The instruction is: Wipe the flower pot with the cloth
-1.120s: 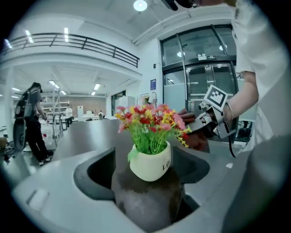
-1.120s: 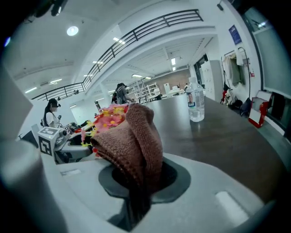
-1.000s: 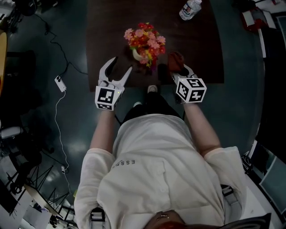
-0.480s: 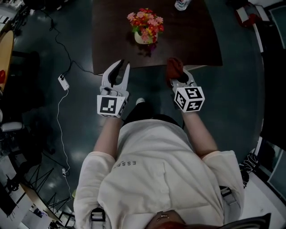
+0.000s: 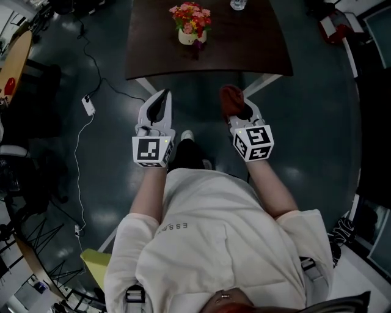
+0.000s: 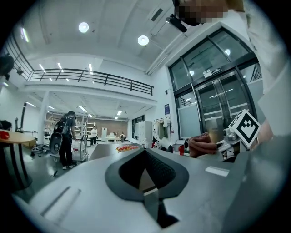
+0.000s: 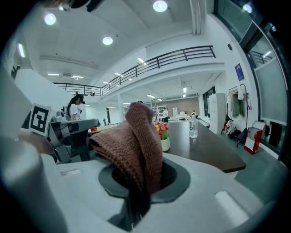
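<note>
The dark table (image 5: 244, 55) is the landmark. Both grippers hang off its near edge, over the floor, and neither reaches above the tabletop.

The left gripper (image 5: 160, 98) is level with the table's left half. Its jaws are pressed together with nothing between them. The right gripper (image 5: 240, 113) is below the middle of the table's near edge. It is clamped on the cloth (image 5: 231, 101), a brown knitted wad that bulges up and forward out of the jaws.

The pot (image 5: 186, 38), white and full of red and pink flowers, stands upright on the table's far part, left of centre. A bottle (image 5: 237, 5) stands beyond it near the far edge.

As to progress, the cloth is in hand, but it is well apart from the pot and touches nothing on the table. The pictures do not show whether the pot has been wiped; its surface is too small to judge. If wiping remains, the right gripper must carry the cloth over the near edge and across to the pot, while the left could steady it.
</note>
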A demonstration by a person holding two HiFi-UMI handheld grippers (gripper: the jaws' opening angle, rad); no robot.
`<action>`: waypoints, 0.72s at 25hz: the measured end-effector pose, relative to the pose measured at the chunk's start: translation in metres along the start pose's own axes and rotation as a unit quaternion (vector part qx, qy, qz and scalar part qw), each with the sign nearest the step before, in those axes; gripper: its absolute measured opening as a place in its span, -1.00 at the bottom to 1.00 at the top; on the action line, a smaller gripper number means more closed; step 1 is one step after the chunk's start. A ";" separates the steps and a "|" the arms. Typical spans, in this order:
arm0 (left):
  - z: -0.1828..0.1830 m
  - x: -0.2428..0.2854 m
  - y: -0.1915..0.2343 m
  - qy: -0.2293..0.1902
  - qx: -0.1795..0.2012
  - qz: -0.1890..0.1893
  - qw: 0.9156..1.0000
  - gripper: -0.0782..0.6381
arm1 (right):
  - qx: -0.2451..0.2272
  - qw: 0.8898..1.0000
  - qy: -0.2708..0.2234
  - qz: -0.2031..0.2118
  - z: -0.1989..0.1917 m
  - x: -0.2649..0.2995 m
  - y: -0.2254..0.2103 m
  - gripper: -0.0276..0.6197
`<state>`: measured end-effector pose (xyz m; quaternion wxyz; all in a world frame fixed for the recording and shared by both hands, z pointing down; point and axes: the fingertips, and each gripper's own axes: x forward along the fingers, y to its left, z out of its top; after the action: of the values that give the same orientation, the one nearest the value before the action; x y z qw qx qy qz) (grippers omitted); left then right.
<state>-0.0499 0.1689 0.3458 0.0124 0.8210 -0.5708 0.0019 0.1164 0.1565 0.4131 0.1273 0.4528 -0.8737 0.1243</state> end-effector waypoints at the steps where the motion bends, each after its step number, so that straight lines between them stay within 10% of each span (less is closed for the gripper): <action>1: 0.001 -0.008 -0.007 0.004 0.001 0.004 1.000 -0.75 | -0.006 1.000 -0.003 0.002 -0.002 -0.010 0.003 -0.77; 18: 0.025 -0.068 -0.037 -0.006 -0.006 -0.007 1.000 -0.75 | -0.033 0.999 -0.033 0.001 0.004 -0.069 0.049 -0.77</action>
<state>-0.0390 0.2454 0.3187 0.0137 0.8250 -0.5649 -0.0061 0.1142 0.2345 0.3814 0.1133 0.4510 -0.8817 0.0804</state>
